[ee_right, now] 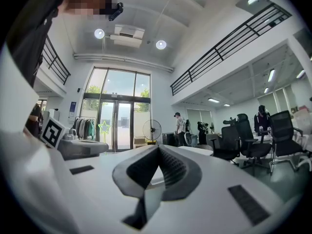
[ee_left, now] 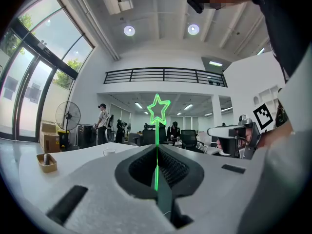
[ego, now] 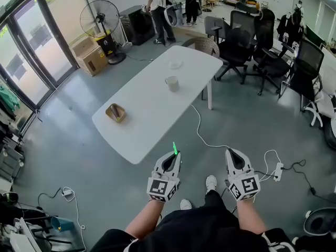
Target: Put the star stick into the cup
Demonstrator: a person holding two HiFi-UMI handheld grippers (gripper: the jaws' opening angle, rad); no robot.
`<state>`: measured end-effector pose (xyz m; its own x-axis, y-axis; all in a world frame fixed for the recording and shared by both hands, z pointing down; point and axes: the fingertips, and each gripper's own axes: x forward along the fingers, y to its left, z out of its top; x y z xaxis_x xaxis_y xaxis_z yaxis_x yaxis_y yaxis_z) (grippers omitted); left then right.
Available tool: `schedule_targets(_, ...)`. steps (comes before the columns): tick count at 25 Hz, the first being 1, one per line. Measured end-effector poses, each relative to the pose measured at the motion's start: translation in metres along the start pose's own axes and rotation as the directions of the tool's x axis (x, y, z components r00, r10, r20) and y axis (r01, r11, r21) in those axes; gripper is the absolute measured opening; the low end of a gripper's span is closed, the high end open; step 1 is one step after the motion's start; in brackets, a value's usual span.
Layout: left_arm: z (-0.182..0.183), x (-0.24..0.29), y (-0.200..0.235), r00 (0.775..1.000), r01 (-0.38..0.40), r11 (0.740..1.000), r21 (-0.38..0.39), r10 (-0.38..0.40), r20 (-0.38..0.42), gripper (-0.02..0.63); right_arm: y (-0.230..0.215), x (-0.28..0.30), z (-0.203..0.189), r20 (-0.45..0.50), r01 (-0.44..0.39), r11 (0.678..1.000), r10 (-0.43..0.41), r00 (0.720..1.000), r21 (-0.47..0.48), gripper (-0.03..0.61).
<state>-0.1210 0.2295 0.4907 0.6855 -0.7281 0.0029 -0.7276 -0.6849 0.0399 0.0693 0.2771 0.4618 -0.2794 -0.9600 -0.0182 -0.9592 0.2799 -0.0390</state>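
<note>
A green star stick (ee_left: 158,112) stands upright between the jaws of my left gripper (ego: 174,155), which is shut on its stem; its tip (ego: 175,147) shows green in the head view. The star (ee_right: 104,126) also shows far left in the right gripper view. A white cup (ego: 172,83) stands on the long white table (ego: 142,114), well ahead of both grippers. My right gripper (ego: 232,155) is held over the floor to the right, shut with nothing in it.
A small brown tray (ego: 115,112) lies on the table's left side and a small white dish (ego: 175,64) at its far end. A white cable (ego: 201,133) runs across the floor to a power strip (ego: 278,171). Office chairs (ego: 247,41) stand beyond; people stand at the back.
</note>
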Motion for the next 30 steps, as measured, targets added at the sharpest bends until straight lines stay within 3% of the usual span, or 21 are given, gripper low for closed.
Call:
schedule_targets(5,0.002,0.024,0.017,1.0,-0.023,1.0,-0.011,0.023,0.016,0.014,-0.012,0.035,-0.001,-0.007,-0.02,1.0,0.02,1.0,-0.011,0.005)
schedule_targets(13,0.005,0.105,0.038,0.998,-0.063,0.998,-0.022,0.063,0.019,0.014,-0.062,0.099,0.004,-0.003,-0.07,0.997,0.07,0.998,-0.039,0.005)
schedule_targets(24,0.011,0.205,0.042,0.991,-0.135,0.991,-0.008,0.135,0.001,0.014,-0.146,0.167,0.025,0.006,-0.15,0.985,0.151,0.988,-0.088,0.005)
schedule_targets(30,0.012,0.232,0.04,0.988,-0.155,0.988,0.005,0.155,0.0,0.014,-0.17,0.187,0.019,0.003,-0.176,0.982,0.177,0.984,-0.069,0.005)
